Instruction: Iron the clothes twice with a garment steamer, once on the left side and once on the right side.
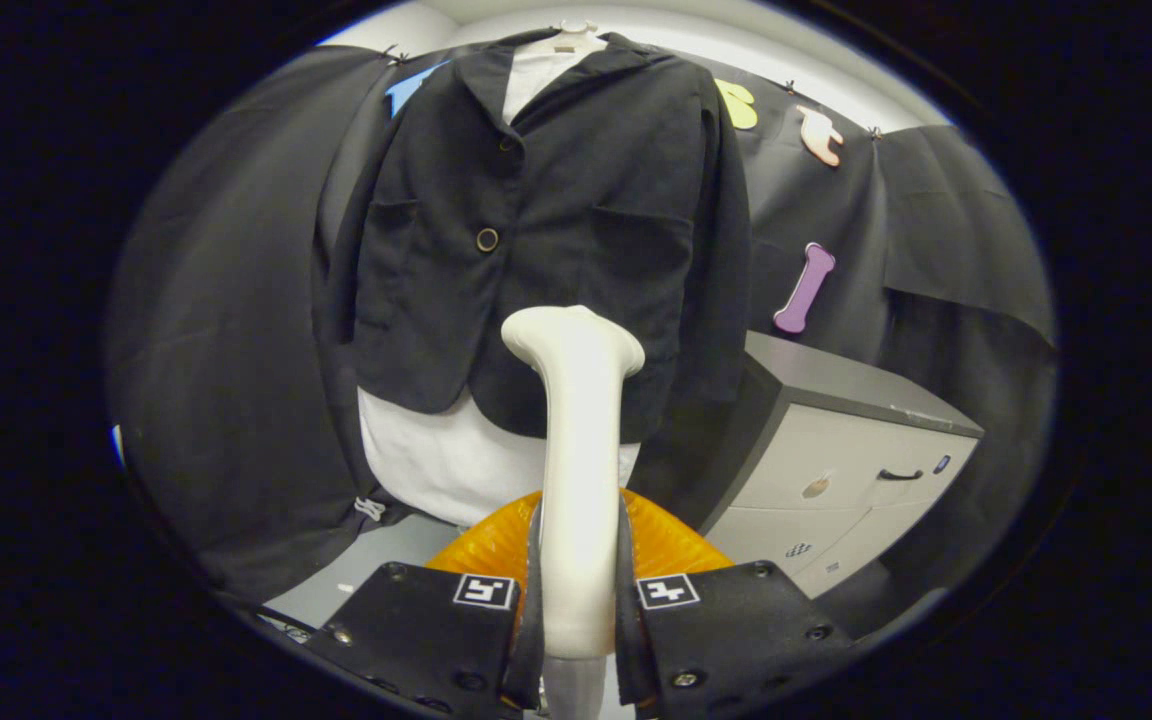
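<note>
A black jacket [556,220] hangs on a hanger over a white shirt [436,460], straight ahead of me. My gripper [578,600] is shut on the cream-white garment steamer [576,430], both fingers pressing its handle. The steamer's head points up and forward. It stands in front of the jacket's lower hem, a little right of the button line. Whether the head touches the cloth I cannot tell. An orange ribbed piece [676,545] lies just beyond the fingers, behind the steamer's handle.
A grey-topped white drawer cabinet [836,450] stands to the right of the hanging clothes. Black cloth walls close in the left and right sides. A grey surface [376,570] lies below the shirt, left of the orange piece.
</note>
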`<state>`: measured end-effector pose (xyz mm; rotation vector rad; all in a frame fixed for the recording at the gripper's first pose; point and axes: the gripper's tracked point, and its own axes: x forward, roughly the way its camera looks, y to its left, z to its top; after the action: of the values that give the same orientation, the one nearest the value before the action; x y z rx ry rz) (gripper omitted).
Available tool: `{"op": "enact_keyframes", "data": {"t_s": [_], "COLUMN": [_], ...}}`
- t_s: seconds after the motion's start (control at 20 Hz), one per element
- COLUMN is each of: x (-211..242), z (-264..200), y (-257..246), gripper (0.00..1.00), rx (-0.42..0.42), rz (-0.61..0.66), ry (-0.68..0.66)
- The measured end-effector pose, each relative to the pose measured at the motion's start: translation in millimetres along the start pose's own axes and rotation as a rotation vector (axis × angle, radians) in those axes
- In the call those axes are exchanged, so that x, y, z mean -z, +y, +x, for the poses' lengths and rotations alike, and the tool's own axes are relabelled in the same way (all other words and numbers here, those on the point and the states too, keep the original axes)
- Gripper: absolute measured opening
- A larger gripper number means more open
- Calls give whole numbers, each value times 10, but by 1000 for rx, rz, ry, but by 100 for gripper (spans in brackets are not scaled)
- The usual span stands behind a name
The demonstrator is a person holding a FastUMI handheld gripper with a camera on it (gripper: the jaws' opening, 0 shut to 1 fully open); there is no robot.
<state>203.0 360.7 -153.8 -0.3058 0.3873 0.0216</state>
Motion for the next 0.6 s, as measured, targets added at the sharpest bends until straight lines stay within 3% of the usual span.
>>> {"op": "enact_keyframes", "data": {"t_s": [0.6], "x": [426], "z": [19], "y": [4], "gripper": [31], "rx": [4], "rz": [-2], "ry": [101]}}
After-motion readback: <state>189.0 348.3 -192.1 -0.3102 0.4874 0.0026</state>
